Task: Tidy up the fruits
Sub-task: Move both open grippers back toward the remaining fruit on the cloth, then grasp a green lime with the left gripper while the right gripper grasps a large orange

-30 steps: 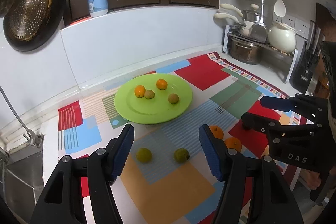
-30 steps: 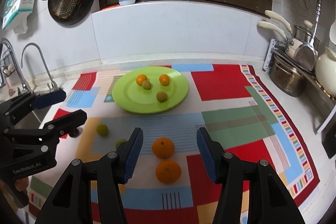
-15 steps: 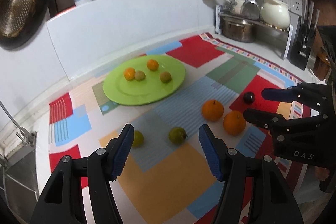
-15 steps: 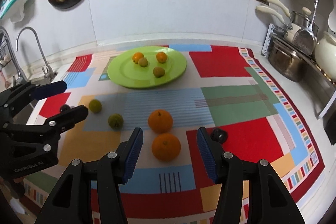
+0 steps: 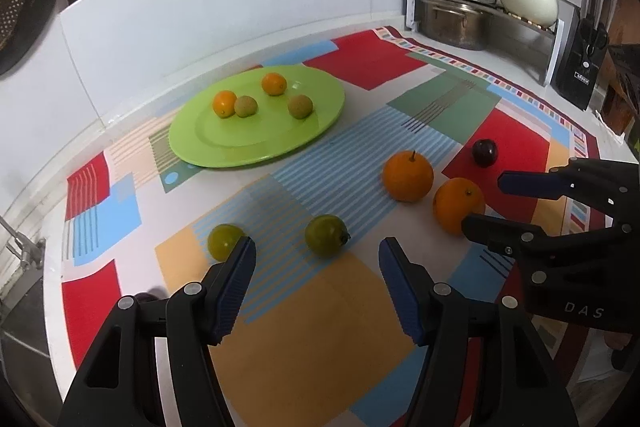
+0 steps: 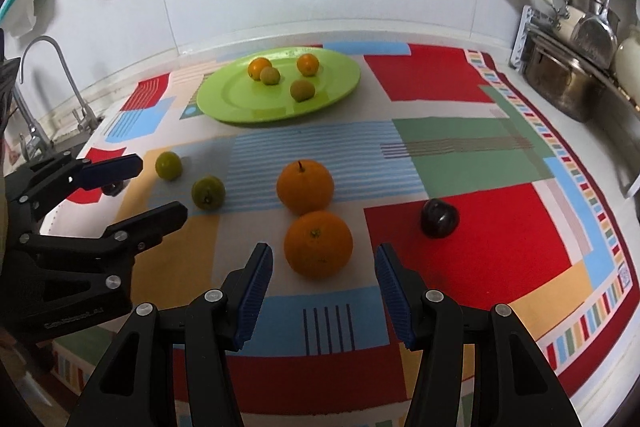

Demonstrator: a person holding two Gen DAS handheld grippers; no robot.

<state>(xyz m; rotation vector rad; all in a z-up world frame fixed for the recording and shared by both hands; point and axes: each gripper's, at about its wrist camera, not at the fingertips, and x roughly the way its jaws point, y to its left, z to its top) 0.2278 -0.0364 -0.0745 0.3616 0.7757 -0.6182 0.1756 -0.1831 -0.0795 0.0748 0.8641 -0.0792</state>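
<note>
A green plate [image 5: 224, 143] [image 6: 236, 99] at the back of the mat holds several small fruits, orange and tan. On the mat lie two oranges, the far orange [image 5: 407, 175] [image 6: 305, 187] and the near orange [image 5: 458, 205] [image 6: 318, 243], two green fruits, the right green fruit [image 5: 326, 235] [image 6: 208, 192] and the left green fruit [image 5: 222, 247] [image 6: 168, 165], and a dark plum [image 5: 484, 153] [image 6: 439, 217]. My left gripper [image 5: 318, 249] is open, just short of the right green fruit. My right gripper [image 6: 324, 257] is open, its jaws either side of the near orange.
A patchwork mat [image 6: 460, 75] covers the counter. A rack with pots [image 5: 472, 23] and a knife block [image 5: 582, 75] stand at the right. A tap and sink [image 6: 36, 131] are at the left. Another dark fruit [image 6: 113, 187] lies behind my left gripper.
Both grippers have come lower and closer to the loose fruit. The near orange now sits between the right jaws; the green fruit is nearer the left jaws.
</note>
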